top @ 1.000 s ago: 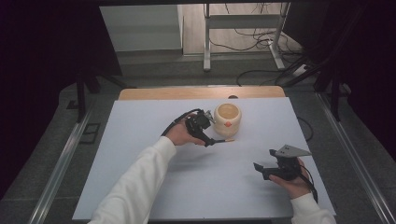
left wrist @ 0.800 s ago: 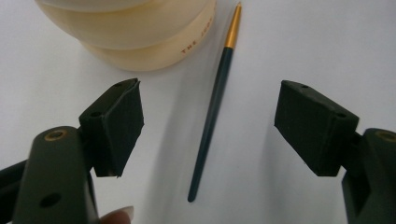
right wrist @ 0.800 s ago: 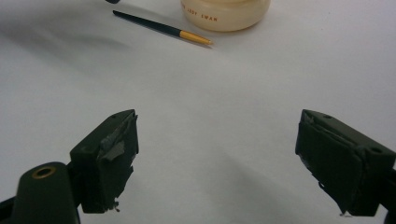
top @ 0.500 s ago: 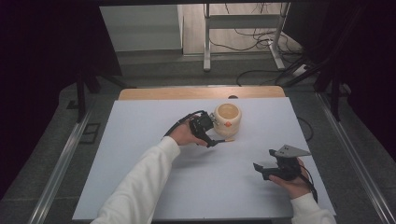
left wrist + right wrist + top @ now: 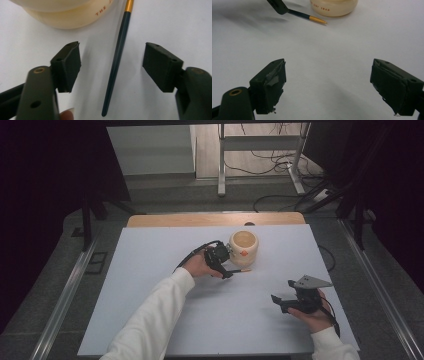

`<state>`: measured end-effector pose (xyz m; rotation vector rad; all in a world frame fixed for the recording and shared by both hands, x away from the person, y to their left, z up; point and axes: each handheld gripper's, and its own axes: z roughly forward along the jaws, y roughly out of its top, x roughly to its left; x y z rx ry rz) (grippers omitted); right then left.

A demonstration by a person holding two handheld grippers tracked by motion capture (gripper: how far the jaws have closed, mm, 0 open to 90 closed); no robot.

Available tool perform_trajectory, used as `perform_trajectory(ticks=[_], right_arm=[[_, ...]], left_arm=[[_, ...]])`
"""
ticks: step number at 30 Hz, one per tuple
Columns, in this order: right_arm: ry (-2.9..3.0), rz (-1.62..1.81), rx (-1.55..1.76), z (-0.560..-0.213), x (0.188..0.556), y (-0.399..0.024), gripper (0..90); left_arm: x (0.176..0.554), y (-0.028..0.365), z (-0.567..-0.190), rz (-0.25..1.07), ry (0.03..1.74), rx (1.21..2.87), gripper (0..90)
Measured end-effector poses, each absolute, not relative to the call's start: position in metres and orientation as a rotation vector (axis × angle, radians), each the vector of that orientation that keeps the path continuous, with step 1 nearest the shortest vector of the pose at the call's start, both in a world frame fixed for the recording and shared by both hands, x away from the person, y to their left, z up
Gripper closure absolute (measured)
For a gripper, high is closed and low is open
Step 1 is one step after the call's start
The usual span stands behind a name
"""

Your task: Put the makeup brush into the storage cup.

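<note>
Slim dark paintbrush (image 5: 117, 60), gold ferrule at its far end, lies flat on the white bench (image 5: 150, 270) just beside a cream ceramic cup (image 5: 243, 248) with red lettering. Left tool (image 5: 112, 66) straddles the handle: jaws have just been closing, handle between them, pads not yet touching it, gap on both sides. Pickup looks begun but not made; closing onto the handle and the lift are left. Right tool (image 5: 290, 301) rests well apart toward the near right of the bench, jaws wide apart, nothing between them.
</note>
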<state>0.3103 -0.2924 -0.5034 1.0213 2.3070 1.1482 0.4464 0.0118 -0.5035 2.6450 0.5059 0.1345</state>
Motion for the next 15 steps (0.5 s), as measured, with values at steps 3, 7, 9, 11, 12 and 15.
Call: perform_trajectory(ticks=[3,7,9,11,12,15], right_arm=[[2.305,1.152,1.023,-0.5035,0.3104,-0.2923,14.0],[2.306,1.149,1.021,-0.5036,0.3108,-0.2921,14.0],[2.306,1.15,1.02,-0.5035,0.3109,-0.2922,14.0],[2.307,1.15,1.022,-0.5035,0.311,-0.2923,14.0],[2.307,1.15,1.022,-0.5035,0.311,-0.2923,14.0],[2.308,1.15,1.02,-0.5035,0.3111,-0.2922,14.0]], left_arm=[[0.4468,0.0111,-0.5067,0.129,0.508,2.652,34.9],[0.4464,0.0079,-0.5082,0.132,0.49,2.673,37.6],[0.4465,0.0073,-0.5076,0.13,0.492,2.676,38.6],[0.4469,0.0072,-0.5067,0.131,0.494,2.687,40.4],[0.4472,0.0074,-0.5065,0.13,0.498,2.69,41.2],[0.4487,0.0083,-0.5059,0.093,0.501,2.693,47.7]])
